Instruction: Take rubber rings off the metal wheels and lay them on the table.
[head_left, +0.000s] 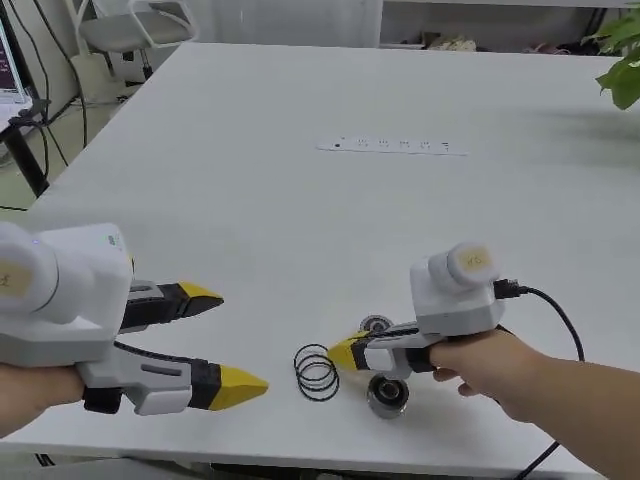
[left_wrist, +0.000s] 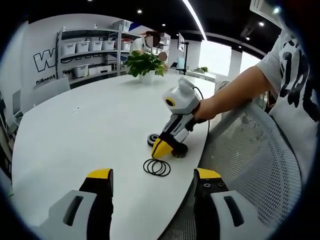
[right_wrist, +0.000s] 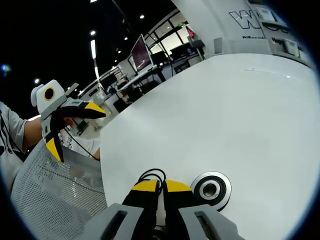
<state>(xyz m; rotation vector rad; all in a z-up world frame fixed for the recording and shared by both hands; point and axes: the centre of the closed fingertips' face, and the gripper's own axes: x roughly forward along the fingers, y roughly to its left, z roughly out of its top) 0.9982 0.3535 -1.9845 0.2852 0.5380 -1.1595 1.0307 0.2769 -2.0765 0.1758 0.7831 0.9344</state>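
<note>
Presently, the rings (head_left: 316, 372) are seen lying in a loose, overlapping pile near the desk's (head_left: 300, 180) front edge, just beside the right tool (head_left: 347, 353). Its jaws are pressed together, with nothing seen gripped between them. The near wheel (head_left: 387, 393) sits under that tool and the far wheel (head_left: 377, 323) behind it. The left tool (head_left: 237, 340) is held with jaws wide apart, near the same edge. The rings are judged thin, light and floppy. Any ring left on a wheel is best pinched at its outer rim while the heavier wheel is steadied.
</note>
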